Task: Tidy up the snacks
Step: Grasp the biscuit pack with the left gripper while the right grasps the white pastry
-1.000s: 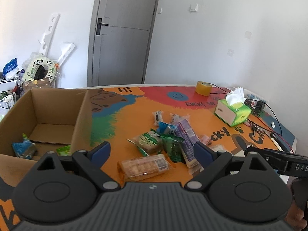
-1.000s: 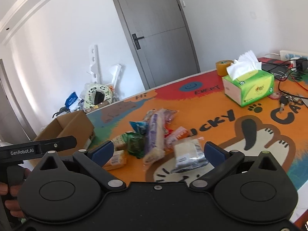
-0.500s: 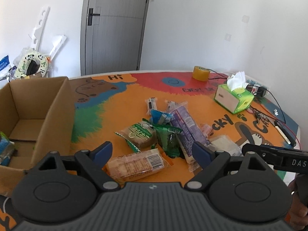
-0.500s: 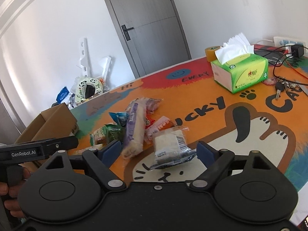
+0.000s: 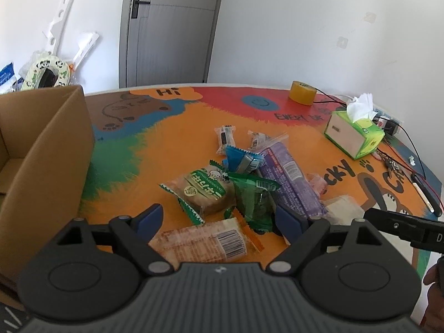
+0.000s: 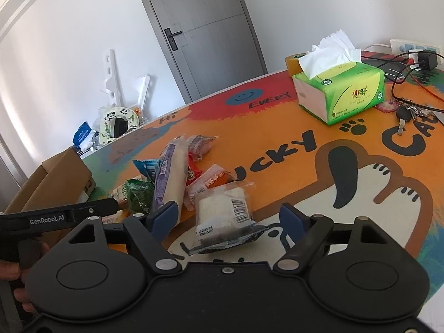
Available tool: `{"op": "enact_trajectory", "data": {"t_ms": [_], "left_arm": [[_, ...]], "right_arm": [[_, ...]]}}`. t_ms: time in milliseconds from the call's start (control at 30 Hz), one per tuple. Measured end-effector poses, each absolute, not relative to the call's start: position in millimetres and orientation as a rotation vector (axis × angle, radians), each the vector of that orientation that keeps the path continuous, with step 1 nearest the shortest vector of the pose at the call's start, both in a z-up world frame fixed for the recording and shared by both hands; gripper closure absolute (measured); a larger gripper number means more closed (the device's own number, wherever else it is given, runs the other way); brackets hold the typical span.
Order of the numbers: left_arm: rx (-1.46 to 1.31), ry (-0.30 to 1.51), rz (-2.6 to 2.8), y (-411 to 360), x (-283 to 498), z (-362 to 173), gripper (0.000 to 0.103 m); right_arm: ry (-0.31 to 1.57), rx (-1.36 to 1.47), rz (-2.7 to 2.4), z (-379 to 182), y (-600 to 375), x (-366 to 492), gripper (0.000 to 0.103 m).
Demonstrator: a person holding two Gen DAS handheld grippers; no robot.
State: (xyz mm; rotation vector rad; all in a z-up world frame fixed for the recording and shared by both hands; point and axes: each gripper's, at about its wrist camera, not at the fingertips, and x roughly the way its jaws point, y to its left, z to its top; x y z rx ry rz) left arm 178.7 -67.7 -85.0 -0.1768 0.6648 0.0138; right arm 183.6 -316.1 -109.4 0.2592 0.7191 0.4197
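Observation:
A pile of wrapped snacks lies on the colourful mat [image 5: 166, 138]: a long purple packet [image 5: 288, 177], a green packet [image 5: 255, 197], a brown cake in green-white wrap [image 5: 205, 191] and a blue packet [image 5: 241, 161]. My left gripper [image 5: 219, 217] stands open low over a clear cracker packet with a barcode [image 5: 202, 242], pads apart from it. My right gripper [image 6: 229, 216] has its jaws closing around a white cake packet [image 6: 222, 211]; the pads do not touch it. The open cardboard box [image 5: 55, 152] stands at the left.
A green tissue box [image 6: 341, 94], a yellow tape roll [image 5: 302, 93], keys [image 6: 405, 113], cables and a power strip [image 6: 416, 48] occupy the far right of the table. A pen [image 5: 424, 194] lies near the right edge. A grey door and clutter stand beyond the table.
Both grippers have moved forward and down toward the snack pile. The right jaws have narrowed around the white cake packet. The box has slid toward the left edge of the left wrist view.

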Motion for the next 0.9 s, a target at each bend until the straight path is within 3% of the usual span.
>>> {"op": "enact_trajectory", "data": {"t_ms": [500, 633, 700, 767, 900], "left_arm": [[-0.203, 0.723, -0.020, -63.9, 174.4, -99.4, 0.016], [-0.171, 0.721, -0.011, -67.0, 167.3, -101.5, 0.017], [-0.159, 0.719, -0.012, -68.6, 163.6, -102.6, 0.023], [-0.156, 0.726, -0.016, -70.4, 161.4, -105.5, 0.037], [-0.131, 0.703, 0.008, -74.3, 154.3, -107.2, 0.055]], "right_arm": [[0.757, 0.224, 0.424, -122.7, -298.9, 194.5, 0.028], [0.759, 0.185, 0.410, -126.2, -293.6, 191.4, 0.035], [0.752, 0.149, 0.395, -126.1, -290.8, 188.1, 0.040], [0.752, 0.142, 0.391, -125.1, -290.3, 185.0, 0.041], [0.761, 0.135, 0.400, -122.5, -291.6, 176.0, 0.042]]}}
